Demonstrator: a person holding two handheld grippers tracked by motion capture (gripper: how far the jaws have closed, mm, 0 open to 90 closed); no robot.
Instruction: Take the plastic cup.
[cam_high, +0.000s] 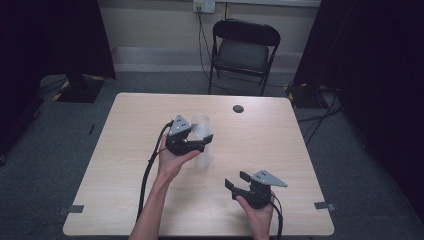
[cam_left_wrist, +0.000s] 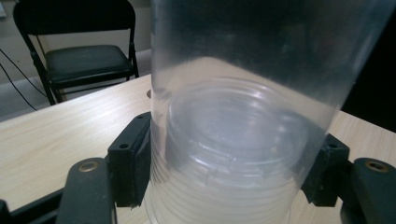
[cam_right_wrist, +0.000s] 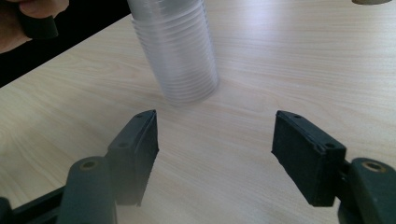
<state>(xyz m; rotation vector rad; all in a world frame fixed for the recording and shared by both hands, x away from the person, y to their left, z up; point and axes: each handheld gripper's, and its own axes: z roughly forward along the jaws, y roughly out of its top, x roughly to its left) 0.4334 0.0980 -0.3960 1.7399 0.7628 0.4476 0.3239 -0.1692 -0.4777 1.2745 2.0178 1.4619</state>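
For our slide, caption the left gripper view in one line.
Left claw shut on a clear cup stack standing on the table.

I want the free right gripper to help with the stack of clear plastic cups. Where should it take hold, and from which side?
Probably the ribbed lower part of the stack of cups, from the side. The stack stands upright on the table, and the left gripper already clamps it higher up, so its foot is bare. The right gripper is open, facing that foot with nothing between.
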